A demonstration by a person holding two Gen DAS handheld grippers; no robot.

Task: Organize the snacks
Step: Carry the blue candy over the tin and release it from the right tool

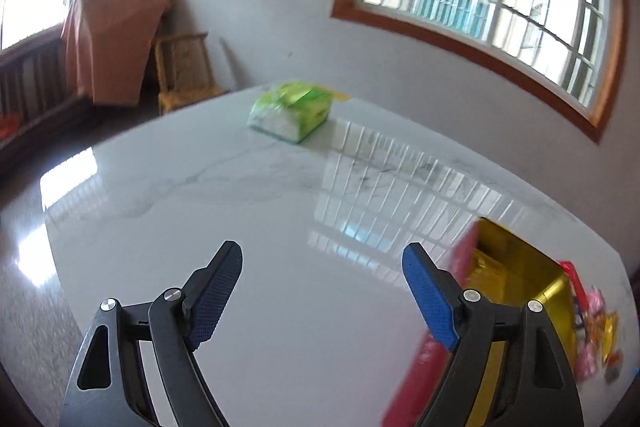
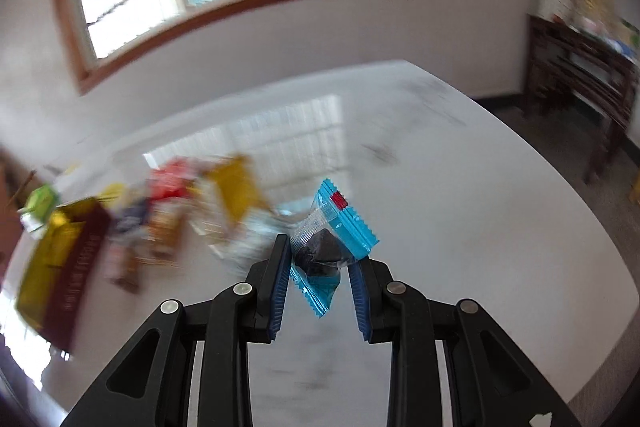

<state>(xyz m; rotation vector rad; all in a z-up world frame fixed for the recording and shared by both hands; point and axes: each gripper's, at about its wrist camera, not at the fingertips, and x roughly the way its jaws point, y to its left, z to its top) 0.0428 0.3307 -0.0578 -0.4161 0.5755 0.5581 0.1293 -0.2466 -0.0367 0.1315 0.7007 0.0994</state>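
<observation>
- Snacks [image 2: 168,211] lie in a blurry pile beside the gold-lined red box [image 1: 516,267] on the table [image 1: 280,227].
- Right gripper [image 2: 320,267] fingers pinch a blue snack packet [image 2: 336,227].
- Left gripper [image 1: 320,291] fingers are wide apart, holding nothing.

Snack packet [image 2: 334,227], centre frame: bright blue with a clear window, small red patch, dark contents. Box [image 1: 516,267], lower right: gold inside, red outside. Tissue pack [image 1: 290,111], upper centre: green and white. Table [image 1: 240,207]: white, grey-veined.
</observation>
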